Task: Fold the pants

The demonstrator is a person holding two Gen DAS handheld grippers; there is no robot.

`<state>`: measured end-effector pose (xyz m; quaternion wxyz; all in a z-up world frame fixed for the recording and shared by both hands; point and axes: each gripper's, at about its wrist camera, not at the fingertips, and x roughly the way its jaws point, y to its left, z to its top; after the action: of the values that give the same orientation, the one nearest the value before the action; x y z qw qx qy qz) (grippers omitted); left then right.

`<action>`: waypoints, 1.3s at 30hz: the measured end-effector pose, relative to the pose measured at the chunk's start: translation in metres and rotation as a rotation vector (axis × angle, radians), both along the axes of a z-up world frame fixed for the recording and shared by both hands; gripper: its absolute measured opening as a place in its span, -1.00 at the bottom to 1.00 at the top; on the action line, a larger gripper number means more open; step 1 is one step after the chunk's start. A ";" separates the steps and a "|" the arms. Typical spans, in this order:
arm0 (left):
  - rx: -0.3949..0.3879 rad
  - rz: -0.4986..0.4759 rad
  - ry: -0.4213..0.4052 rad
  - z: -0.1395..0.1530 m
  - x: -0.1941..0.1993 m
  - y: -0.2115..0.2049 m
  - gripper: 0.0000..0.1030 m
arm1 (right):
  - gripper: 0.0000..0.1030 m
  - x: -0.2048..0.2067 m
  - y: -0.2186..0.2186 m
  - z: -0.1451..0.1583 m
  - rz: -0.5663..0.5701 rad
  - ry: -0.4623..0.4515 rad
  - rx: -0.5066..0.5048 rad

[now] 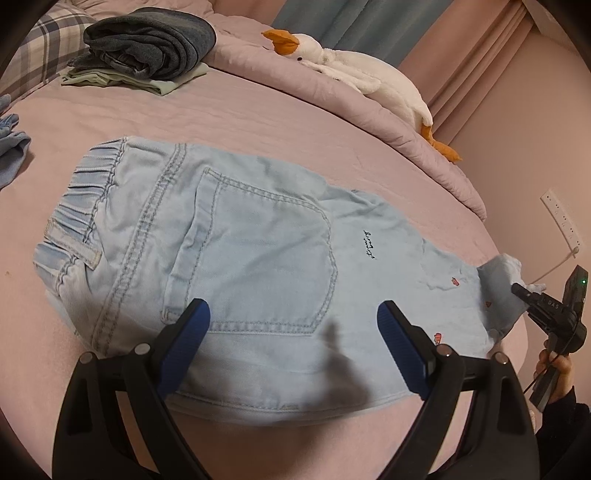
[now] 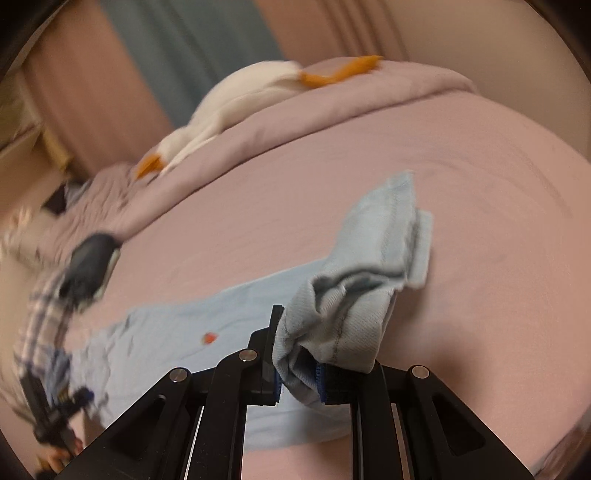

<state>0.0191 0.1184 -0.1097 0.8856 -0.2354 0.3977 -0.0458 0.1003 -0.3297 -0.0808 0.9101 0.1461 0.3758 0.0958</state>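
pink bed [image 1: 258,110] | pink wall [image 1: 535,122] | teal curtain [image 1: 369,18]

Pink bed [image 1: 258,122] carries pants [image 1: 236,266], folded clothes [image 1: 147,51], goose plush [image 1: 351,70].

Small dark cursive embroidery runs across the leg of the light blue pants [image 1: 258,258], too fine to make out the words. The letters "DAS" stand in pale print on the black body of the right gripper [image 1: 517,290].
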 end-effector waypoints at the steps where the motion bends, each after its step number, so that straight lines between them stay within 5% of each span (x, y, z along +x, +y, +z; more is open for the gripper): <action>1: -0.001 0.000 0.000 0.000 0.000 0.000 0.79 | -0.66 0.001 0.011 -0.001 0.022 -0.001 -0.021; 6: -0.006 0.000 -0.002 0.001 -0.002 0.000 0.79 | -0.66 0.008 0.059 -0.010 0.136 0.006 -0.097; 19: 0.002 -0.002 -0.004 0.000 -0.004 -0.004 0.79 | -0.66 0.000 0.128 -0.026 0.293 -0.015 -0.108; 27: 0.016 -0.004 -0.004 0.000 -0.004 -0.004 0.79 | -0.66 -0.015 0.159 -0.030 0.368 -0.053 -0.262; 35: 0.033 -0.006 -0.001 0.000 -0.004 -0.007 0.80 | -0.65 -0.017 0.178 -0.048 0.412 -0.017 -0.331; 39: 0.037 -0.008 0.000 0.000 -0.004 -0.008 0.80 | -0.49 -0.017 0.178 -0.054 0.412 0.009 -0.305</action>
<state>0.0153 0.1106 -0.1098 0.8897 -0.2173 0.3993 -0.0420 0.0834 -0.1517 -0.1347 0.8812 -0.0721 0.4117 0.2209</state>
